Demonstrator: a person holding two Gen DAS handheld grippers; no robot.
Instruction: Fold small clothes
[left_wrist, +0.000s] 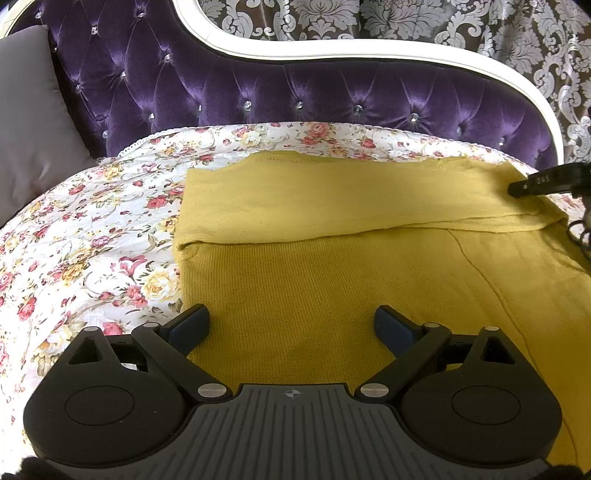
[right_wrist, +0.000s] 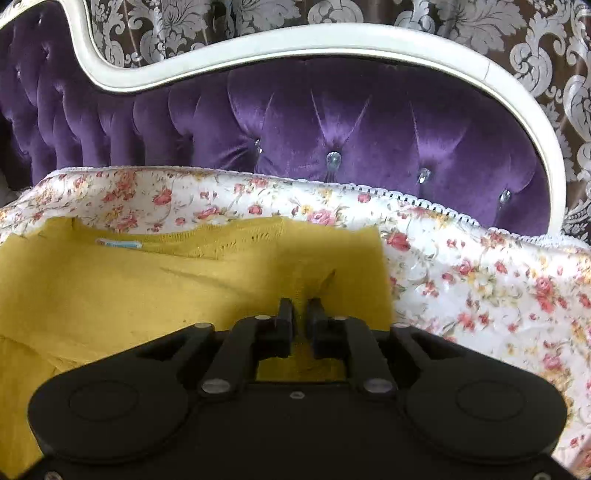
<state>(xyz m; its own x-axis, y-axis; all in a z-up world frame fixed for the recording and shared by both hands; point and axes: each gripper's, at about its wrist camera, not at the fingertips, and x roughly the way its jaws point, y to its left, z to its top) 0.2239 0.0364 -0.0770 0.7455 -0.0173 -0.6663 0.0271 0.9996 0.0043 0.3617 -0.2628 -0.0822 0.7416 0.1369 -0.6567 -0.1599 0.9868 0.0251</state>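
A mustard yellow knit sweater (left_wrist: 332, 277) lies flat on the floral bedspread (left_wrist: 92, 240), with its far part folded over as a smoother band (left_wrist: 332, 199). My left gripper (left_wrist: 291, 312) hovers over the sweater's near left area, open wide, with nothing between its fingers. The right gripper (left_wrist: 546, 182) shows as a dark tip at the band's far right end. In the right wrist view the right gripper (right_wrist: 300, 304) sits low on the sweater (right_wrist: 110, 288) near its right edge. Its jaws stand a narrow gap apart, and a small pucker of knit (right_wrist: 327, 280) rises just ahead. A pale label (right_wrist: 119, 243) marks the neckline.
A purple tufted headboard (left_wrist: 258, 85) with a white frame rises behind the bed. A grey pillow (left_wrist: 29, 122) leans at the left. Patterned curtains (left_wrist: 480, 33) hang behind. Bedspread (right_wrist: 480, 288) extends right of the sweater.
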